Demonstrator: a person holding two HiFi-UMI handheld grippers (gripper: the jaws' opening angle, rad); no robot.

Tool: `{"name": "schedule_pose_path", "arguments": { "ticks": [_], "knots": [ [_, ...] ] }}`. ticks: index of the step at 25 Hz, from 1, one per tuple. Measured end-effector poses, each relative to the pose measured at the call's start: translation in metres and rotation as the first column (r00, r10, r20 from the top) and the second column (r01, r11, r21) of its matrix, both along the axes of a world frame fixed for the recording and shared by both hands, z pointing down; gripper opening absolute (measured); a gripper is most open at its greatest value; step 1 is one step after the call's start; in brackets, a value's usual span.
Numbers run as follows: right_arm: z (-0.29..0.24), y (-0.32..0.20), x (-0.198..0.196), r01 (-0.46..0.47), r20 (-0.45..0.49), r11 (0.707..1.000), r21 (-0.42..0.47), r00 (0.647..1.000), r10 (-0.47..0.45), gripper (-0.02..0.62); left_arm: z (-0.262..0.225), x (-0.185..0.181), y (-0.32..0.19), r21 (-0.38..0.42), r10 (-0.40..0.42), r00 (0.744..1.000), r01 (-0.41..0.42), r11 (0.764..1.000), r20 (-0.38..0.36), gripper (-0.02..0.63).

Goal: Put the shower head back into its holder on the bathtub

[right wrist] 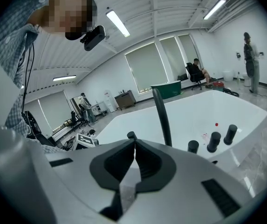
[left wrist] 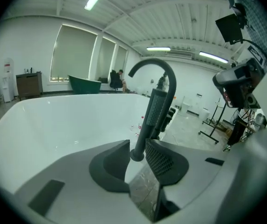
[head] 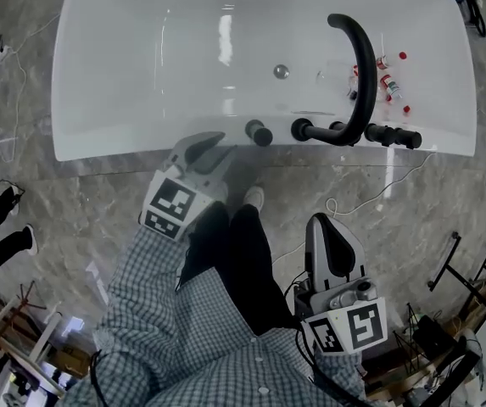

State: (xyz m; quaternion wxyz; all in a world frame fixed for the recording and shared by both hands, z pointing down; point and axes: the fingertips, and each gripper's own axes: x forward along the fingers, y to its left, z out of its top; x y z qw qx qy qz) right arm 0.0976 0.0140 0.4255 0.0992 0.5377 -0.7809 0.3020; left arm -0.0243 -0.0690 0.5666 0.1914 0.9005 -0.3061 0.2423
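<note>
Shower head (left wrist: pixel 155 110): black stick with a rough grip part; it stands on the rim of the bathtub (head: pixel 141 142), just ahead of the left tool (left wrist: pixel 137 143) and a little to its right
Long way: up and down, tipped a bit; its round foot looks set in the holder (left wrist: pixel 137 156), so I think the job is about done
Left tool: jaws stand wide apart; the stick shows in the gap past the tips, but the pads do not press it; it holds nothing
Right tool (right wrist: pixel 134 139): jaws pinched together, nothing in them; it hangs well back from the tub
Nearer hand: the left one, by a lot
Faucet (head: pixel 357 49): big black bent pipe, farther along the rim past the stick
Next move: I think the left tool only needs to back straight off, so it does not bump the stick
</note>
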Motion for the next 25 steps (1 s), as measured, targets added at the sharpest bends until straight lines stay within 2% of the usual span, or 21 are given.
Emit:
{"name": "schedule_pose_path", "arguments": {
  "ticks": [3,8,12,16,25],
  "knots": [
    [-0.013,-0.007,-0.005,0.015,-0.01,0.999,0.033,1.0,-0.015,0.018,-0.031,-0.013,-0.004,0.027,-0.027,0.999,0.028,0.999,-0.022,0.043],
    [-0.043,-0.016,-0.01,0.021,-0.029,0.997,0.071,0.999,-0.019,0.018,-0.087,-0.024,-0.008,0.064,-0.048,0.997,0.052,0.997,-0.062,0.011],
    [-0.071,-0.018,-0.015,0.037,-0.042,0.993,0.113,0.999,-0.033,0.019,-0.13,-0.03,-0.003,0.089,-0.053,0.994,0.062,0.994,-0.09,0.011],
    [-0.094,-0.02,-0.02,0.041,-0.037,0.989,0.145,0.999,-0.036,0.018,-0.162,-0.034,0.009,0.055,-0.057,0.99,0.064,0.996,-0.125,0.011],
    [-0.143,-0.03,-0.023,0.076,-0.058,0.968,0.239,0.996,-0.064,0.018,-0.235,-0.032,0.026,0.056,-0.084,0.972,0.098,0.994,-0.219,0.011]
  ]
}}
